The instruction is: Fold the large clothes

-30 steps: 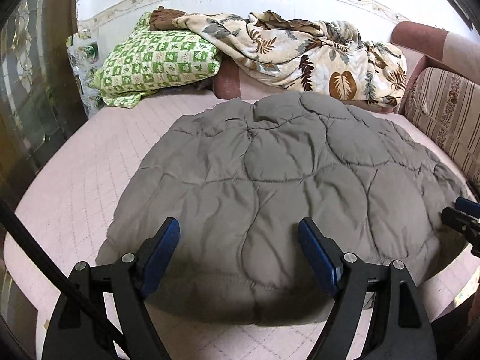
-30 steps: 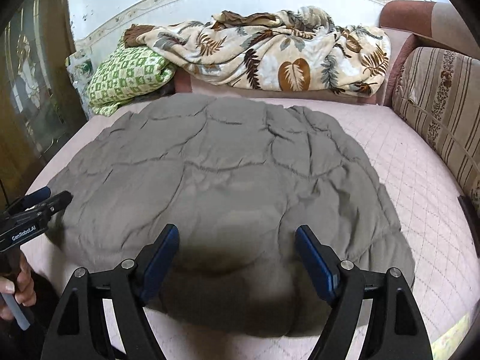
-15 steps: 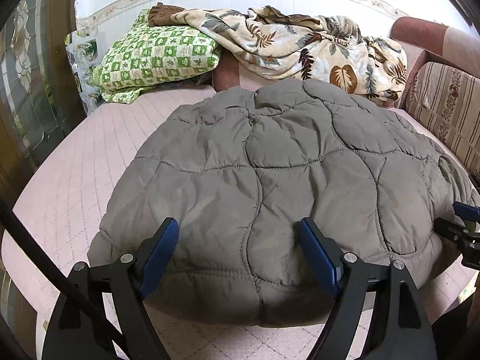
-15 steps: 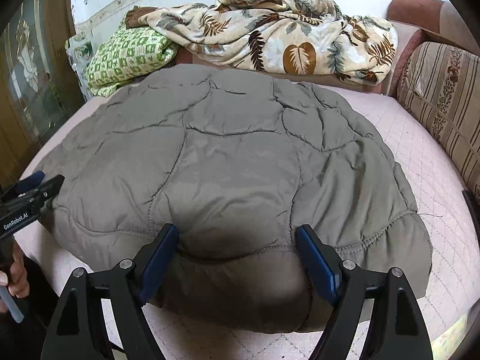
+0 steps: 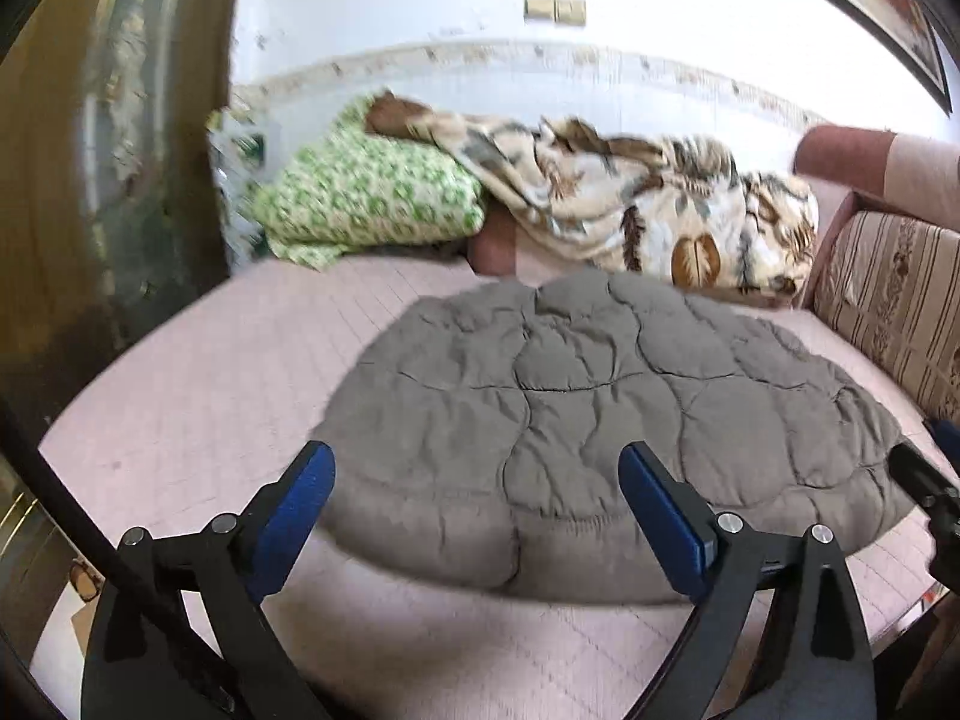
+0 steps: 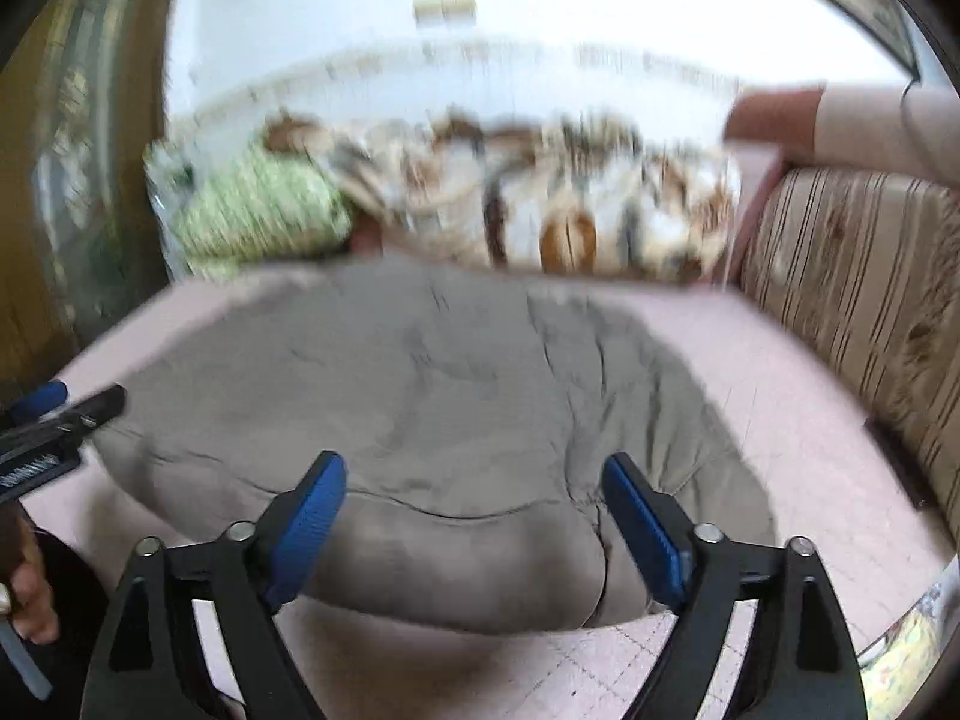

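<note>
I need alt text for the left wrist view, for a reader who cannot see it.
A grey quilted garment lies folded on a pink bed, and the open left claw hangs above its near edge, gripping nothing. Behind are a green pillow, a leaf-print blanket and a striped cushion.

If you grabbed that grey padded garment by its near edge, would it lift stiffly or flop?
The grey quilted garment would probably flop: its stitched panels look puffy and creased, and it lies slumped on the pink bed cover. The padding suggests it is light for its bulk. Its rounded near edge looks thick, so a grip may squash it.
</note>
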`<state>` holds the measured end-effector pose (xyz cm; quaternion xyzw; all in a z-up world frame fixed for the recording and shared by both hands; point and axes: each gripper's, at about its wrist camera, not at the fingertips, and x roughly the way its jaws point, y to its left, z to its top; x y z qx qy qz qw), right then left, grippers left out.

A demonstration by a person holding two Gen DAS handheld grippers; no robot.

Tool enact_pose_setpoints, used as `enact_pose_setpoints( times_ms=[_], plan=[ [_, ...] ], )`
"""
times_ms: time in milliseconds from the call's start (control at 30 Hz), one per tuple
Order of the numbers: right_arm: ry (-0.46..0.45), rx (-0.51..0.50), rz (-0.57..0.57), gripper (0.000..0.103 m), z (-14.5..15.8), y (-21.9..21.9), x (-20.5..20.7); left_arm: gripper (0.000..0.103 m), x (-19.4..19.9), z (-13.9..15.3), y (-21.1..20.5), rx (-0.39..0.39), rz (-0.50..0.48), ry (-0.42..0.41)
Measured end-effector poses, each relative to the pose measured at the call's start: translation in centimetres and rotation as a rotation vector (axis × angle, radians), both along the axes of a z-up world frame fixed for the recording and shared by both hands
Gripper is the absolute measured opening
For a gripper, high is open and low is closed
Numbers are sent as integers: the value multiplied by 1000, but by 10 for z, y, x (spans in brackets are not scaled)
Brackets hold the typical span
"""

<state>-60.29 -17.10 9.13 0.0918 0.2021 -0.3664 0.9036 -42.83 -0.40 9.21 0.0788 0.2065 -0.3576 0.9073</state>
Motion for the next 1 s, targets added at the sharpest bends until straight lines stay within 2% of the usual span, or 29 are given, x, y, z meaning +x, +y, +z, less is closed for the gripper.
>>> enact_pose_setpoints(
  times_ms=[133, 200, 300, 400, 733, 900, 1000],
  plan=[
    [-88, -167, 21, 101, 14, 55, -27, 96, -26, -3, 12, 23, -26, -27],
    [-96, -183, 17, 102, 14, 70, -34, 97, -37, 0, 14, 36, -38, -52],
    [-97, -152, 30, 102, 10, 76, -37, 99, -48, 5, 16, 24, -65, -81],
    [-70, -128, 18, 102, 6, 73, -38, 100, -51, 6, 13, 34, -86, -61],
    [-100, -39, -27, 102, 5, 53, -42, 100, -58, 8, 2, 79, -60, -63],
    [-112, 0, -17, 102, -2, 49, -41, 100, -57, -3, -9, 170, -60, -56],
    [-115, 46, -13, 102, -9, 42, -37, 100, -50, -16, -22, 275, -84, -21]
  ],
)
